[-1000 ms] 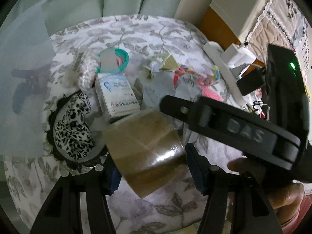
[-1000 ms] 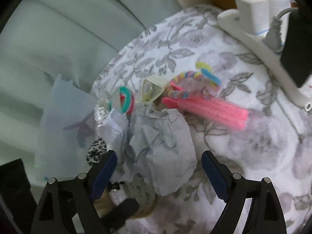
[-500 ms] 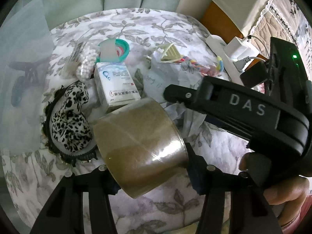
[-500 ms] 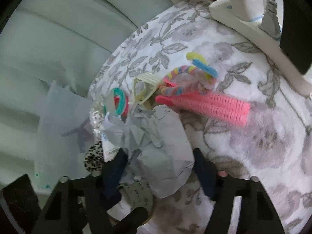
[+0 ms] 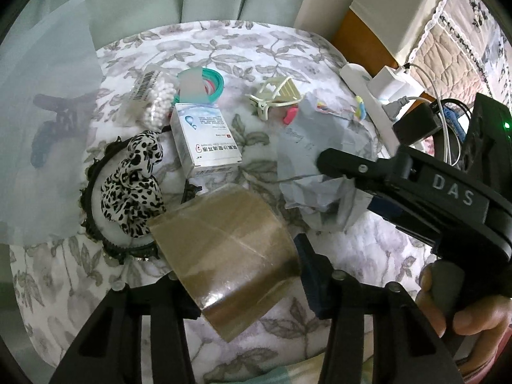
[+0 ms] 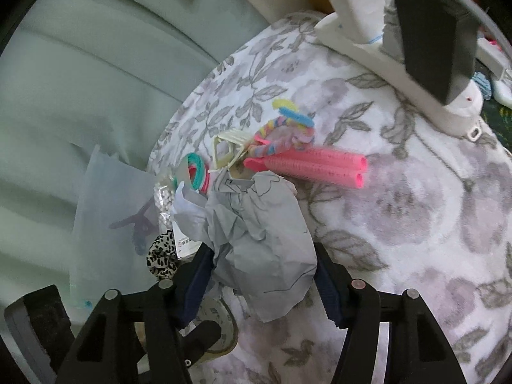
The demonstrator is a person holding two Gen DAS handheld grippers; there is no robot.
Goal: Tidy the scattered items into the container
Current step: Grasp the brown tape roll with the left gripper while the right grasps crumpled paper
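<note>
At far left stood the translucent container (image 5: pixel 48 134), a dark clip visible through its wall. On the floral counter (image 5: pixel 224 48) beside it lay a leopard scrunchie (image 5: pixel 134 192) and a white box (image 5: pixel 204 140).

The left claw (image 5: pixel 236 272) was closing on the tape roll (image 5: pixel 224 243), its pads against the roll's flat sides. The roll should be stiff and fairly heavy, with a glossy, slippery face; the flat sides are the better hold. A second earlier the roll lay more tilted between wider jaws.

The right claw (image 6: pixel 262 275) was clamped on the crumpled paper (image 6: pixel 259 240), pads at both flanks. The paper should be light and yielding; grip its bulk. A second earlier those jaws stood well clear of it.
</note>
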